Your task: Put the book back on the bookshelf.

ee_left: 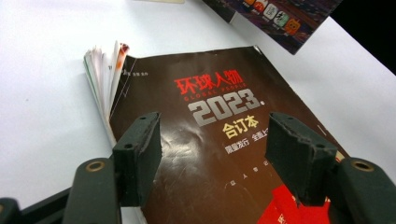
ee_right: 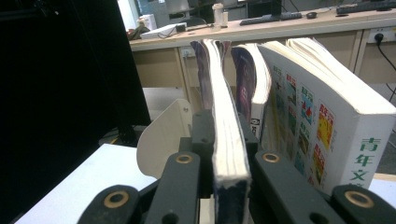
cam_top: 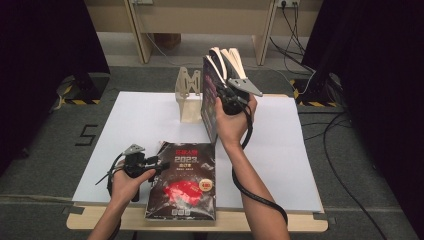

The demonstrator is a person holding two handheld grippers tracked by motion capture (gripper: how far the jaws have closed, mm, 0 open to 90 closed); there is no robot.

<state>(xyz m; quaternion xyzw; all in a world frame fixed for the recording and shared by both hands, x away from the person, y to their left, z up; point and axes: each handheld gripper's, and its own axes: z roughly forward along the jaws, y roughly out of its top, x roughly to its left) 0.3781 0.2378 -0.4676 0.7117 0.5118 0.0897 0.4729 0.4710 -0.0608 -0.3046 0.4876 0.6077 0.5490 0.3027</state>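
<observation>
Your right gripper (ee_right: pixel 219 154) is clamped on the thin, floppy purple-covered magazine (ee_right: pixel 224 135) standing by the cream bookend (cam_top: pixel 189 100); pinch low near its spine, or it bows. Your left gripper (ee_left: pixel 212 154) hovers open over the dark glossy "2023" bound volume (ee_left: pixel 210 140) lying near you: heavy, slick, take its spine edge.

In the right gripper view, the right gripper (ee_right: pixel 229 158) is covering the lower part of the upright book (ee_right: pixel 224 135) it is clamping, and the bookend (ee_right: pixel 163 140) beside that book is lying half hidden behind it. Next to that book, the thick white book (ee_right: pixel 327 126) is running off the right edge, with its small cover print staying unreadable.
</observation>
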